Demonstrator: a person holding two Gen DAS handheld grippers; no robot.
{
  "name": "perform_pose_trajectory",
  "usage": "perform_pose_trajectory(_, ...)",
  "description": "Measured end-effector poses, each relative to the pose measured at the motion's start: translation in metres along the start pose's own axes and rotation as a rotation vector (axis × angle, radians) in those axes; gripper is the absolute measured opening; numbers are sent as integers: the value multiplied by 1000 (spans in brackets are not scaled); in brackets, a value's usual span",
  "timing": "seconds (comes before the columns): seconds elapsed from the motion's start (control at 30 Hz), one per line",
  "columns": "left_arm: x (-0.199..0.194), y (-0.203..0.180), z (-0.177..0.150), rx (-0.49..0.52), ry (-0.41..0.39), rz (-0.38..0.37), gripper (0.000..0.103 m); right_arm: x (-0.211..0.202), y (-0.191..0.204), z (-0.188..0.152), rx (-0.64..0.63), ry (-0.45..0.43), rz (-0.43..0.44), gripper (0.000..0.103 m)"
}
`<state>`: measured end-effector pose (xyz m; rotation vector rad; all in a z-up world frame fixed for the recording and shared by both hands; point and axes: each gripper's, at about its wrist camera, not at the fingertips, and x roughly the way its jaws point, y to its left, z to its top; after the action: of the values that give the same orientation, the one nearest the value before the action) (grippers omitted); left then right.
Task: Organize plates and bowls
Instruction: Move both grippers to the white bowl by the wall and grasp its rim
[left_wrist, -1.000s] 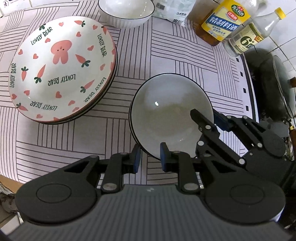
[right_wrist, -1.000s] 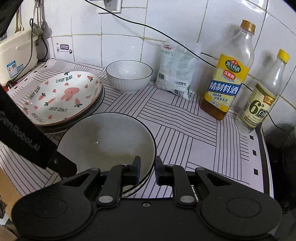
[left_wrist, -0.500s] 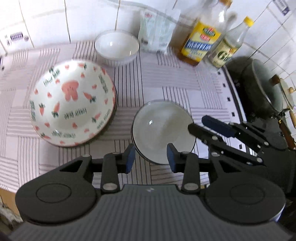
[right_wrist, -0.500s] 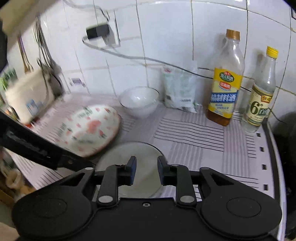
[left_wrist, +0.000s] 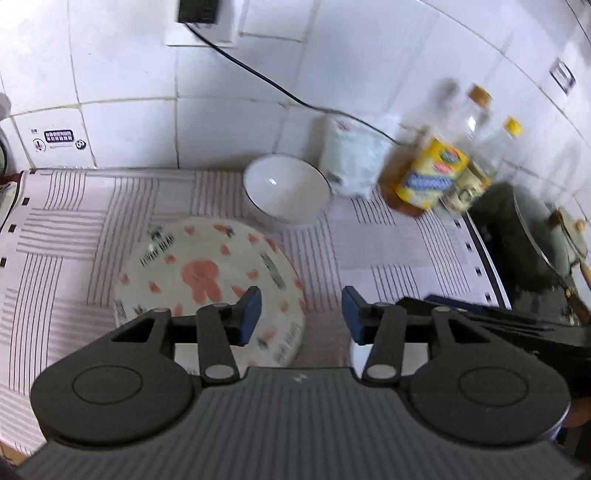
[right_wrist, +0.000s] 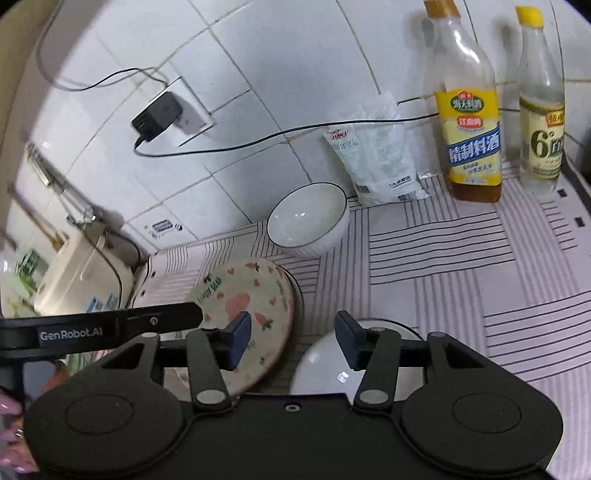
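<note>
Right wrist view: the white bowl (right_wrist: 354, 365) sits near on the counter (right_wrist: 461, 266), right of the carrot-print plates (right_wrist: 243, 306); glazed, slippery, breakable, best pinched at its rim. Right claw (right_wrist: 293, 341) and left claw (left_wrist: 301, 317) gape apart, empty.

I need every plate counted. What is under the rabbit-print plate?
A dark rim peeks out below the rabbit-print plate on its right edge, so at least one more dish lies beneath. How many are stacked there is hidden.

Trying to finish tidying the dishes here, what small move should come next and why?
Probably reach the right claw toward the deep white bowl by the wall. Both claws are open and empty, and that bowl stands apart from the shallow white bowl.
</note>
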<state>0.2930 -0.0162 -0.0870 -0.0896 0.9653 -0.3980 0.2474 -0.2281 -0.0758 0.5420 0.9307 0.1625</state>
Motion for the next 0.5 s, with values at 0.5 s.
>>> perform_pose_trajectory(0.5, 95, 76, 69, -16, 16, -85, 55, 100, -13, 41, 449, -53, -113, 62)
